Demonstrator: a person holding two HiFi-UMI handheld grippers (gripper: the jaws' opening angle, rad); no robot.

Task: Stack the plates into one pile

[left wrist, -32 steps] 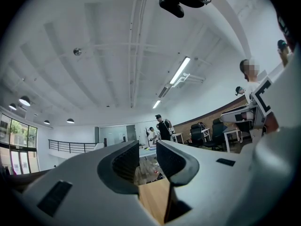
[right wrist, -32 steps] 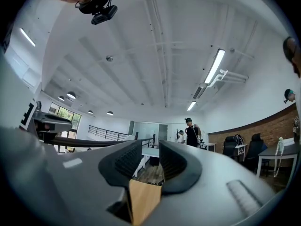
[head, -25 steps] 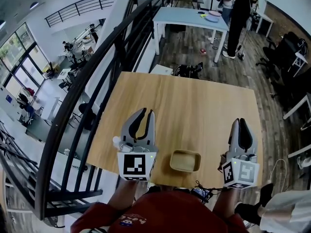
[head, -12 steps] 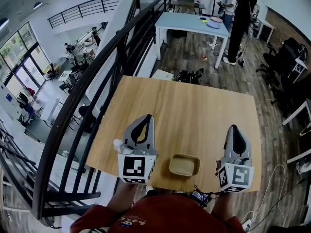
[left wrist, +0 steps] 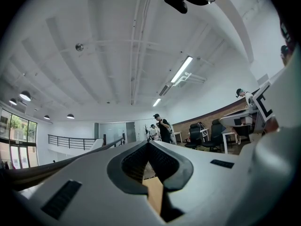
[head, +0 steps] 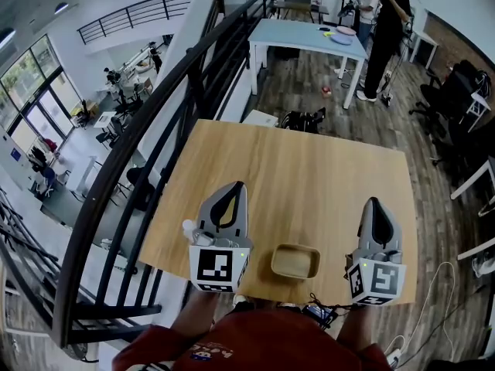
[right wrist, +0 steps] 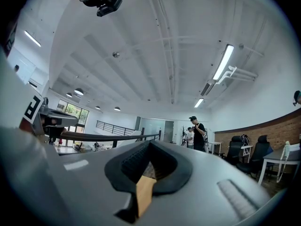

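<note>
Only one tan plate [head: 295, 261] shows, low in the middle of the desk [head: 309, 168], between the left gripper [head: 236, 188] and the right gripper [head: 374, 205]. Both have their fingers together on nothing. Stacking looks finished, though whether several plates are nested there cannot be made out.

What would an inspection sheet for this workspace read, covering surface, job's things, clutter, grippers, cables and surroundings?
surface: wooden table.
job's things: tan square dish near the front edge; one or several stacked, cannot tell.
clutter: nothing seen.
grippers: left gripper and right gripper both shut, empty, either side of the dish.
cables: dark cable at the table's near edge; white cable on the floor, right.
surroundings: black railing left; blue table, two people, office chairs beyond.
</note>
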